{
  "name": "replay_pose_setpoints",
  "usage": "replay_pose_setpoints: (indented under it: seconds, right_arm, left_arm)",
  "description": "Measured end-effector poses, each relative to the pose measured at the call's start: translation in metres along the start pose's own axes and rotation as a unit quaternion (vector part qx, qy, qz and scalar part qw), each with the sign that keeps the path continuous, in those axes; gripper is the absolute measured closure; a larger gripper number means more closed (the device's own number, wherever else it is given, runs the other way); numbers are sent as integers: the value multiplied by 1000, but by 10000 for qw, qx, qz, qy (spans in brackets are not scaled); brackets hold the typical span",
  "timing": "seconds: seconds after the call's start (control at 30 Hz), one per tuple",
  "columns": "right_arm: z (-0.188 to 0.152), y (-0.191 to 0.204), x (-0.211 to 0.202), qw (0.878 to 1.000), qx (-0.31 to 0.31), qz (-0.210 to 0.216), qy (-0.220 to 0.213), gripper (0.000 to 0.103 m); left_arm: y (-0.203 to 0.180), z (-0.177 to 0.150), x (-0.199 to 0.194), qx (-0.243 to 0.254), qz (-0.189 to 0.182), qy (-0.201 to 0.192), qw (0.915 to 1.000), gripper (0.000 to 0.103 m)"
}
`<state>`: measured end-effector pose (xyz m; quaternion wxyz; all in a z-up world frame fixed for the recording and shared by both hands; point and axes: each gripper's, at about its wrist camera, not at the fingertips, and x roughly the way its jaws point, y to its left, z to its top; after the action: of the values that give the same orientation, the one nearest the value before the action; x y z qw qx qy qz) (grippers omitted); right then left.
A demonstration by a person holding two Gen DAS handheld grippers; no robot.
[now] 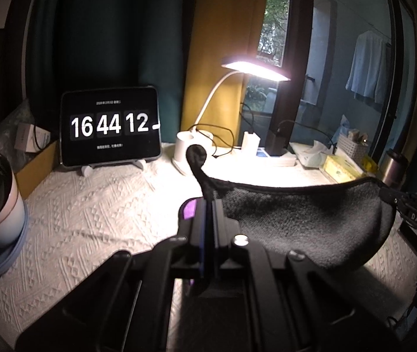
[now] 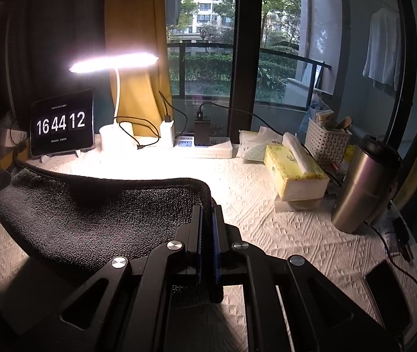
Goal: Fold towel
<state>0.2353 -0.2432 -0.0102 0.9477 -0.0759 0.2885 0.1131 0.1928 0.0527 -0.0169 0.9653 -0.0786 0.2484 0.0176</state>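
Both tongs were clamped on the dark towel [image 2: 97,214]: left gripper [image 1: 208,205] on one top corner, right gripper [image 2: 207,208] on the other; it hung sagging between them above the white tablecloth [image 2: 282,228]; looked soft, light, floppy, so corners seemed the best grab.

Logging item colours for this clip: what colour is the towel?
Dark charcoal grey towel, with black edging; clearest in the right wrist view.
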Motion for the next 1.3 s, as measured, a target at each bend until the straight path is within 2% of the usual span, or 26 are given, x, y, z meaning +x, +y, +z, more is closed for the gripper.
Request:
replay_pose_setpoints:
  seconds: [0.8,1.3]
  right_arm:
    - [18,0,62,9997,-142,28,189,96]
    - [23,-4,113,9992,-125,46,389,96]
  left_arm:
    - [9,8,54,-21,76,215,9997,99]
    - [14,11,105,30,101,417,9991,99]
